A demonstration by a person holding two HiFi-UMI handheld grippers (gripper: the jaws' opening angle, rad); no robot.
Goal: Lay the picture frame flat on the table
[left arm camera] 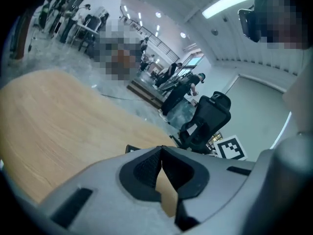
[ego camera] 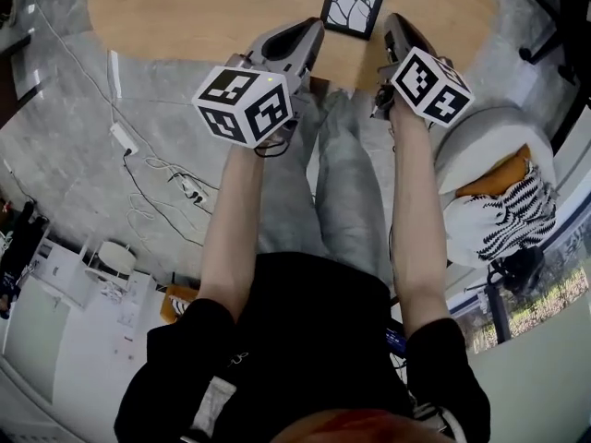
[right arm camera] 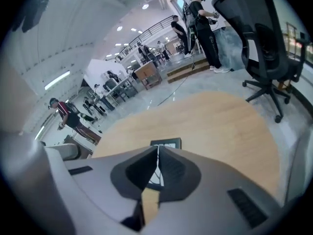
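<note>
On the tabletop (ego camera: 185, 7) the picture frame (ego camera: 354, 3) already seems flat; our left hand-held gripper (ego camera: 316, 29) and right hand-held gripper (ego camera: 393, 22) are closed and empty.

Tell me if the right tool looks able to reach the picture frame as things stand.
Probably yes. The picture frame sits on the table just ahead of the right tool, with nothing between them. Its jaws are shut, though, so they would have to open first.
</note>
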